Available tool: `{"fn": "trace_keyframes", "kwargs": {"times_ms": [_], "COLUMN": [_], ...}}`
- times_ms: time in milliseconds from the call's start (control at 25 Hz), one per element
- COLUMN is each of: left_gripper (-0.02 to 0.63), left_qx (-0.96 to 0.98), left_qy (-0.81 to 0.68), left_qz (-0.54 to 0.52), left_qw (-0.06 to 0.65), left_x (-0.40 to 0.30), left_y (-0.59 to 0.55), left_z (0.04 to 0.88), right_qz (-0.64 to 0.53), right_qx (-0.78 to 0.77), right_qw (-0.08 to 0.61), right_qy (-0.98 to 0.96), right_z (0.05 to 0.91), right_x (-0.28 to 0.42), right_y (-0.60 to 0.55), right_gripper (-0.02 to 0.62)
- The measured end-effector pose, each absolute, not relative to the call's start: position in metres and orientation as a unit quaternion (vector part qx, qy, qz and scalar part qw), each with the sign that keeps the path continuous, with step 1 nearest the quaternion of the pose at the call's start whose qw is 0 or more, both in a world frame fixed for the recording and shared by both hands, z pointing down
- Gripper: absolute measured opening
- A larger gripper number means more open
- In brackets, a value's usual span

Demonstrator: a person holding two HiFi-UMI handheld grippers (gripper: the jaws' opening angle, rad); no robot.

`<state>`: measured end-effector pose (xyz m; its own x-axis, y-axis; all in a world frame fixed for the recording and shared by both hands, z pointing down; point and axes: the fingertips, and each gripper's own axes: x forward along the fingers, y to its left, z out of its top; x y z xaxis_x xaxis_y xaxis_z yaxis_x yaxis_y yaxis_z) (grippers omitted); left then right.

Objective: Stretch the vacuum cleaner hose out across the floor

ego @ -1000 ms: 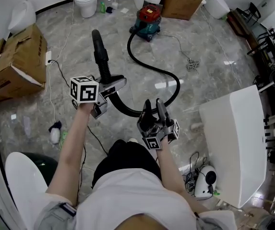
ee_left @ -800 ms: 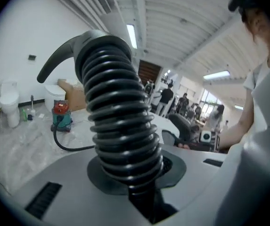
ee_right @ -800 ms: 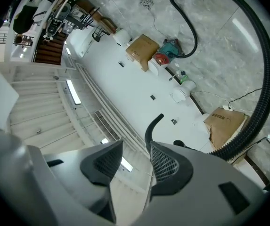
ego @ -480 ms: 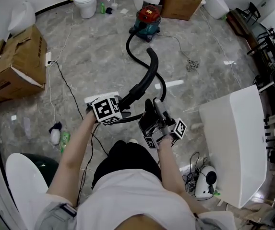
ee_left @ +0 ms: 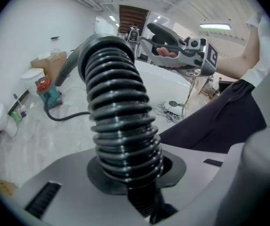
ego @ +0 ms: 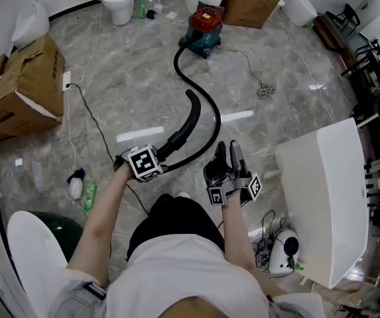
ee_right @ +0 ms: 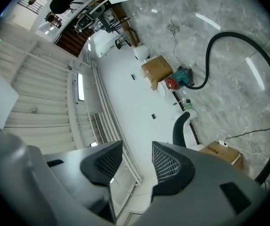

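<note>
The left gripper (ego: pixel 166 155) pinches the hose (ego: pixel 206 111) near its free end, the right gripper (ego: pixel 228 152) beside it spread and empty, and the hose curves away over the floor (ego: pixel 130 78) to the vacuum (ego: pixel 201 26), so stretching likely means pulling away from the vacuum.

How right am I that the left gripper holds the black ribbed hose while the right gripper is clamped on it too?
Not quite: the right gripper holds nothing; the right gripper view shows its jaws apart and empty. The left gripper does hold the black ribbed hose.
</note>
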<state>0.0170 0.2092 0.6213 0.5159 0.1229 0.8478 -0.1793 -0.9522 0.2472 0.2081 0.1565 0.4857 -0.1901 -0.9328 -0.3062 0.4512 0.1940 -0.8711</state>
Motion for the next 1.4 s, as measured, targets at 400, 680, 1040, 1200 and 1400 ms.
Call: {"fn": "trace_keyframes", "kwargs": {"times_ms": [400,680,1040,1200,1400], "left_gripper": [0.189,0.451,0.448,0.405,0.185], "left_qx": [0.823,0.736,0.789,0.836,0.855], "left_qy": [-0.241,-0.500,-0.499,-0.484,-0.477], "left_qz": [0.500,0.455,0.358,0.242,0.140], "left_qw": [0.124,-0.024,0.021,0.095,0.146], "left_x": [-0.023,-0.093,-0.076,-0.043,-0.014], "left_y": [0.137,0.038,0.063,0.079,0.103], "left_z": [0.639,0.572,0.550,0.531,0.491], "right_qz": [-0.599,-0.592,-0.583,-0.580,-0.568], "right_qx": [-0.229,-0.232,-0.269,-0.272,-0.308], "right_qw": [0.587,0.599,0.548,0.526,0.497], "right_qy": [0.494,0.487,0.536,0.560,0.579], "right_z": [0.491,0.488,0.487,0.479,0.480], "right_x": [0.193,0.201,0.197,0.189,0.188], "right_y": [0.154,0.157,0.153,0.147,0.147], "right_gripper": [0.187,0.187,0.187,0.187,0.187]}}
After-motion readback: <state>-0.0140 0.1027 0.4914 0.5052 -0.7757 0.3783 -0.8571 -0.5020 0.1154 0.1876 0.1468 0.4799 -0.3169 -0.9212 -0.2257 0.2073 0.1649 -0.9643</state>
